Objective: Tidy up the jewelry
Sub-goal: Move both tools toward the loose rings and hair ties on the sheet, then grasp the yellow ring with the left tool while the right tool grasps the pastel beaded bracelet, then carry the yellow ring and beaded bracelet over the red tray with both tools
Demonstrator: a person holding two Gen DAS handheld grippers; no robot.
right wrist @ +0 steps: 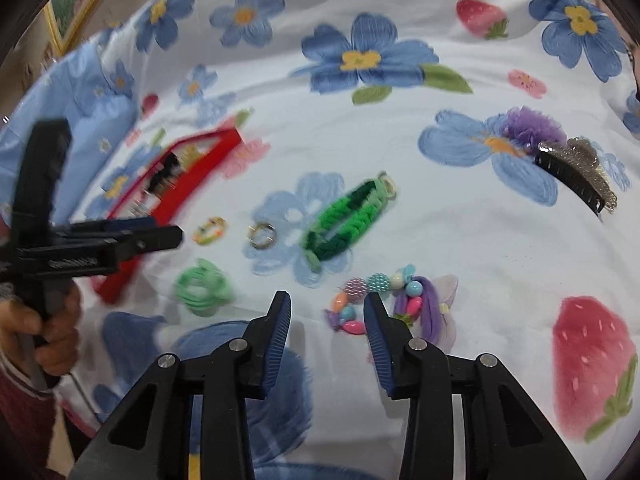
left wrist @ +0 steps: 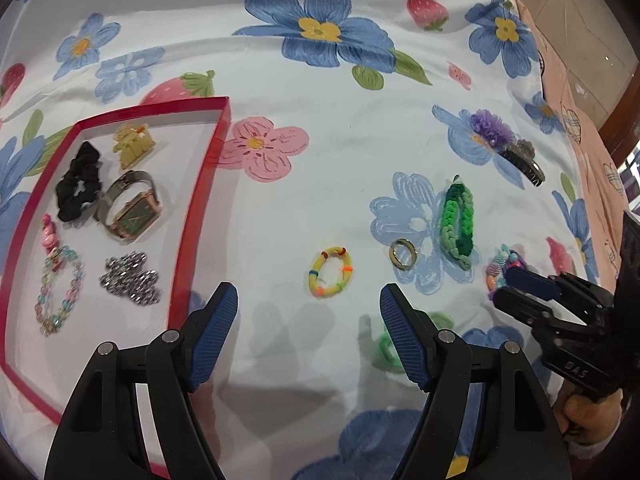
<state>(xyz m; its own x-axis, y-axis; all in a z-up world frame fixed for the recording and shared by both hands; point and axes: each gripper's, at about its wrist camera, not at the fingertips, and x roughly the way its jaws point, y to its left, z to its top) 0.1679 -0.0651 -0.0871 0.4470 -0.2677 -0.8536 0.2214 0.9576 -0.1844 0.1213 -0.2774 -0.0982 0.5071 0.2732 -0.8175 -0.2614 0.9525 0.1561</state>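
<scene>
The right gripper (right wrist: 326,320) has its jaws open over the bead bracelet (right wrist: 362,300), which lies near the front edge of the bed sheet (right wrist: 500,260), well apart from the red tray (left wrist: 188,216). One jaw already overlaps the beads, so closing may push the bracelet away or catch the soft cloth. The left gripper (left wrist: 308,306) is open and holds nothing.

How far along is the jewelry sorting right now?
About half done. The red tray holds the watch, black scrunchie and other pieces. Both grippers are open and empty. The ring, green braided bracelet and yellow hair tie lie outside.
</scene>
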